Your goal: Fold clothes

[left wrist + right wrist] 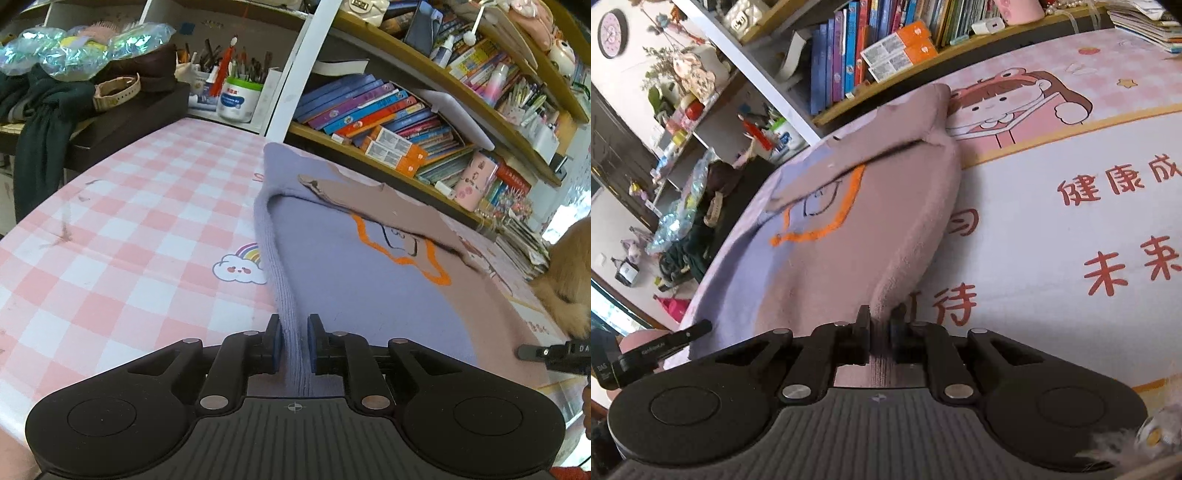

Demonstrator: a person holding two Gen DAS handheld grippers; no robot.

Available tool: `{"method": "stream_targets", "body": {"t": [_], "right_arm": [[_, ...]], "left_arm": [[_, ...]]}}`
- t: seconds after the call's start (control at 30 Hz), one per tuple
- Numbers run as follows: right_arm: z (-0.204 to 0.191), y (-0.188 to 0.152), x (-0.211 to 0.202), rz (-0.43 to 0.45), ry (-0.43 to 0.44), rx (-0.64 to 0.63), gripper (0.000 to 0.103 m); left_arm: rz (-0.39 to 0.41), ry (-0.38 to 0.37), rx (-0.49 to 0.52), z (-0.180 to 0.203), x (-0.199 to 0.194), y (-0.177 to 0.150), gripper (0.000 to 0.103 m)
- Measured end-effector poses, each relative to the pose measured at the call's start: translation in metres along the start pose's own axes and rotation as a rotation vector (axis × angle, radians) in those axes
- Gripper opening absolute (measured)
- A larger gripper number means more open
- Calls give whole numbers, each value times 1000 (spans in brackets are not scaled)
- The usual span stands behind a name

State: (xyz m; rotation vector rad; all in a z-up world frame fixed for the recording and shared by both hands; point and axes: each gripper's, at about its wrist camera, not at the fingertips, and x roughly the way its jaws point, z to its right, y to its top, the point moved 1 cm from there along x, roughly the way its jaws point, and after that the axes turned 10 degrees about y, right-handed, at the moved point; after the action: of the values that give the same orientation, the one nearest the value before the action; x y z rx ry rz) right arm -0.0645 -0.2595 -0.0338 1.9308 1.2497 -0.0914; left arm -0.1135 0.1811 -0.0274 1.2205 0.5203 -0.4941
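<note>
A lilac and dusty-pink sweater [351,280] with an orange star outline lies on the pink checked table mat [129,240]. My left gripper [293,334] is shut on the sweater's lilac ribbed hem and lifts that edge off the mat. My right gripper [879,326] is shut on the pink ribbed hem of the same sweater [857,236], also raised. One pink sleeve lies folded across the chest in both views. The right gripper's tip [532,352] shows at the right edge of the left wrist view.
Bookshelves [388,122] full of books run along the far side of the table. A pen cup [240,98], dark clothes [40,110] and a wristwatch sit at the far left. The printed mat [1071,221] with red characters lies right of the sweater.
</note>
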Motion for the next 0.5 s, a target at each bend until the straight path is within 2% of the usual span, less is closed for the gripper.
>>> {"method": "stream_targets", "body": {"t": [0.13, 0.33, 0.5], "right_arm": [[11, -3, -30, 61, -27, -7, 8], [23, -21, -90, 103, -99, -19, 8], [33, -44, -122, 125, -30, 39, 8]], "left_arm": [[-9, -39, -4, 7, 2, -2, 6], [-42, -123, 111, 51, -12, -22, 6], [-48, -168, 79, 52, -33, -30, 6]]}}
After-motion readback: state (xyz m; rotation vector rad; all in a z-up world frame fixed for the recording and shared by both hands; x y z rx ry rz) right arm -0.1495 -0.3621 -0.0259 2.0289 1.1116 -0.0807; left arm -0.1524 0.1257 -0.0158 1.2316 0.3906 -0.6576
